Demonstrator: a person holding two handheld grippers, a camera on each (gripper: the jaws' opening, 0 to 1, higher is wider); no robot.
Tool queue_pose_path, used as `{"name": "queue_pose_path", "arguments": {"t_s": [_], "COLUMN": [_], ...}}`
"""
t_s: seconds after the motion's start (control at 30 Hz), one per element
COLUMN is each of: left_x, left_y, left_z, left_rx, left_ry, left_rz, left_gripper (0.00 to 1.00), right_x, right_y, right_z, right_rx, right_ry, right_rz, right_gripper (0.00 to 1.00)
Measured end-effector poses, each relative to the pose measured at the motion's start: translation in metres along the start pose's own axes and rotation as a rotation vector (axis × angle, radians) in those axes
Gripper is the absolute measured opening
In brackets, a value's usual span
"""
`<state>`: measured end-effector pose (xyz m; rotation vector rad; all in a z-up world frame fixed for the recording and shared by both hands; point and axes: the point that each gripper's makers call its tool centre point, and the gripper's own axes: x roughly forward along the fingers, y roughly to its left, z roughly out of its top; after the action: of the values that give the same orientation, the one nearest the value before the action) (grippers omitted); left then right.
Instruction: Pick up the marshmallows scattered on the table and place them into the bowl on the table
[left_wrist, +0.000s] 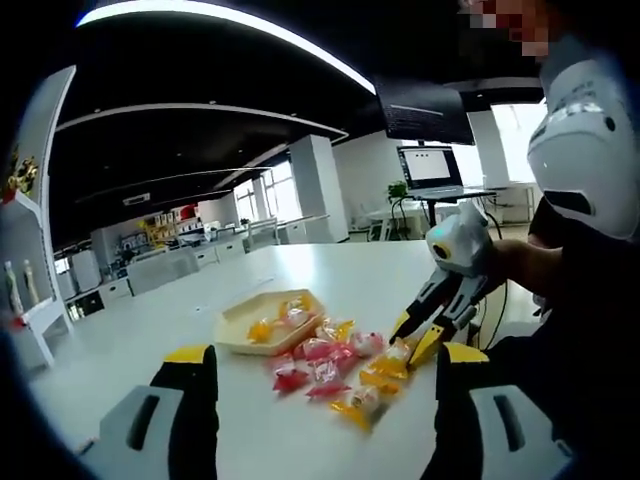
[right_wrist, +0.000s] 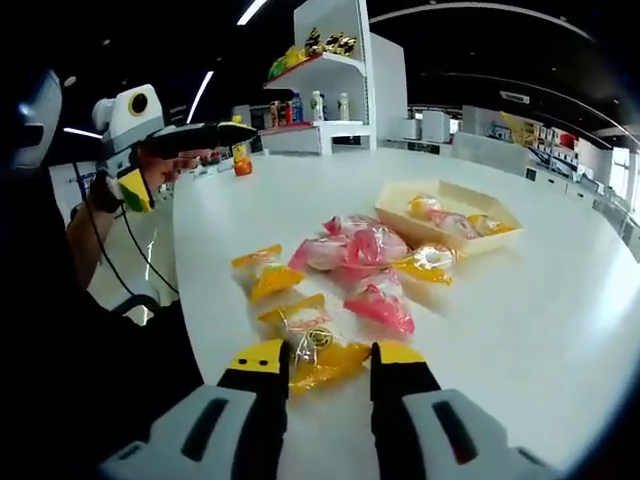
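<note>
I see a laptop (left_wrist: 432, 168) on a desk behind, a monitor (left_wrist: 424, 112) above it, and a white shelf (right_wrist: 330, 75) holding bottles.

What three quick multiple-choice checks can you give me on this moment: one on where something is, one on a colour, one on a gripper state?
1. Where does the orange-wrapped marshmallow nearest the right gripper lie?
A. In the bowl
B. On the table between that gripper's jaws
C. On the shelf

2. What colour is the bowl?
A. Pale yellow
B. Dark blue
C. Black

3. How stands the left gripper?
A. Shut on a pink marshmallow
B. Shut on the bowl
C. Open, holding nothing

Answers: 1 B, since the right gripper view shows the wrapper lying on the white table between the two yellow-tipped jaws. 2 A, since its rim looks cream-yellow in both views. 3 C, since the left gripper view shows its jaws wide apart, with the marshmallow pile lying beyond them.
</note>
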<state>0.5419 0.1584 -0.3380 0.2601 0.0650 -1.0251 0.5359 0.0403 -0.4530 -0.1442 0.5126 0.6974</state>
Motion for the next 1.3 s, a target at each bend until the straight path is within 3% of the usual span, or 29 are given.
{"name": "queue_pose_path", "arguments": {"t_s": [0.77, 1.3], "left_x": [0.006, 0.006], "left_y": [0.001, 0.002], "left_z": [-0.003, -0.004], "left_rx": [0.003, 0.005], "left_ry": [0.011, 0.014], "left_rz": [0.0, 0.004], "left_gripper": [0.89, 0.89], "right_x": [-0.012, -0.024], "right_y": [0.01, -0.001], "right_z": [0.012, 0.026], "right_rx": [0.025, 0.029], "right_ry": [-0.031, -0.073], "right_rz": [0.028, 0.001], "right_gripper": [0.29, 0.29]}}
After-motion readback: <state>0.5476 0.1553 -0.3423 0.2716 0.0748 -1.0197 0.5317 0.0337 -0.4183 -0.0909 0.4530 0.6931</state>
